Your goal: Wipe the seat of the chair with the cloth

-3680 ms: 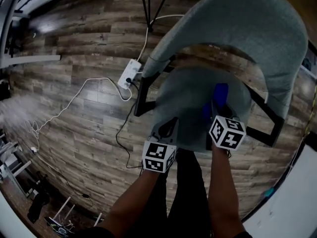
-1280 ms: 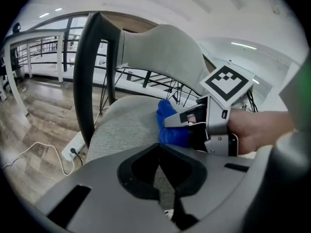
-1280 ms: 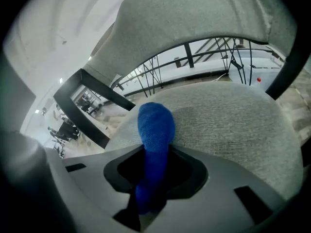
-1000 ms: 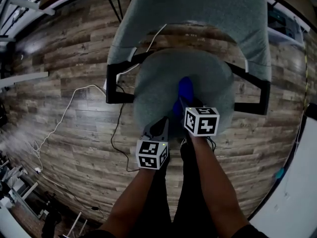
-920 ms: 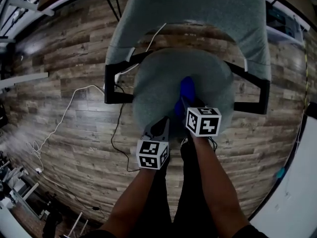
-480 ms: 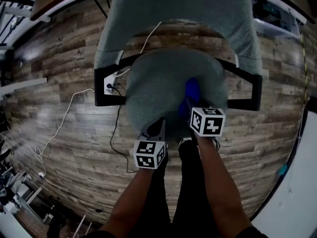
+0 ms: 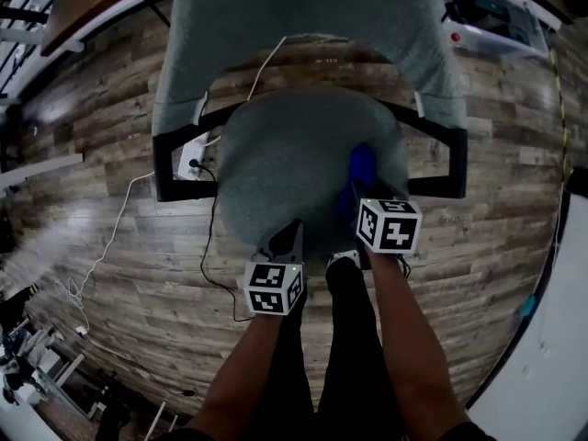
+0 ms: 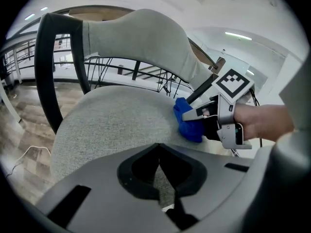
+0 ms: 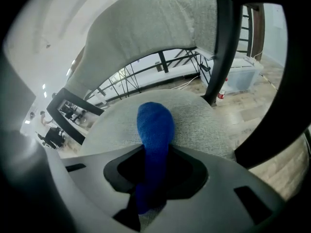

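A grey upholstered chair with a round seat (image 7: 285, 163) and curved backrest (image 7: 294, 16) stands in front of me. A blue cloth (image 7: 361, 166) lies pressed on the seat's right part, with my right gripper (image 7: 360, 189) shut on it; in the right gripper view the cloth (image 9: 154, 130) runs between the jaws onto the seat (image 9: 194, 120). My left gripper (image 7: 288, 237) rests at the seat's front edge, jaws closed together with nothing between them. In the left gripper view the cloth (image 8: 187, 123) and the right gripper (image 8: 194, 115) show at the right.
Black armrests (image 7: 179, 168) flank the seat on both sides. A white power strip (image 7: 191, 150) and trailing cables (image 7: 119, 228) lie on the wood floor at the left. A clear plastic bin (image 7: 487, 12) sits at the back right. My legs stand just before the seat.
The right gripper with the blue cloth has slid toward the seat's right side. The view has shifted, so the chair sits further left. The left gripper stays at the front edge.
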A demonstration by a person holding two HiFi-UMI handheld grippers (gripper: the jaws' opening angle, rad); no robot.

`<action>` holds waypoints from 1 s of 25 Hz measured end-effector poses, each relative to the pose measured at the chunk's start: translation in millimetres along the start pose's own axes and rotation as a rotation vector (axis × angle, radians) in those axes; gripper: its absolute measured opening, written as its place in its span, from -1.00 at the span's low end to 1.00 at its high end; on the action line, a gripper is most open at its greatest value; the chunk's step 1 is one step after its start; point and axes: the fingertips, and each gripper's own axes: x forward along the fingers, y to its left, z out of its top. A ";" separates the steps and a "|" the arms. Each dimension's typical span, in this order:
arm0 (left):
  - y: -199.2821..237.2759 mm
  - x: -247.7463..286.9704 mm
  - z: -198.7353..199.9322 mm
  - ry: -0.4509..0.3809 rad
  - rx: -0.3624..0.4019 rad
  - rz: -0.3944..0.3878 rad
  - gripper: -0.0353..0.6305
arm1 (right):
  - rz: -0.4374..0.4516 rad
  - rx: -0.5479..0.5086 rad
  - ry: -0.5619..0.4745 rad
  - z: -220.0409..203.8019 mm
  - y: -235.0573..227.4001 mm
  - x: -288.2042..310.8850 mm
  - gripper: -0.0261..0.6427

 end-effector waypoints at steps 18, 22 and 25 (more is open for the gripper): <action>-10.3 -0.6 42.0 -0.060 0.017 -0.003 -0.87 | -0.134 -0.053 -0.012 -5.7 -49.4 -24.3 -0.60; 7.9 -9.3 34.3 -0.043 0.012 0.032 -0.87 | -0.160 -0.046 0.008 -7.4 -58.1 -28.2 -0.60; 16.7 -13.1 29.1 -0.035 0.008 0.043 -0.88 | -0.188 -0.045 0.016 -8.1 -63.6 -30.8 -0.60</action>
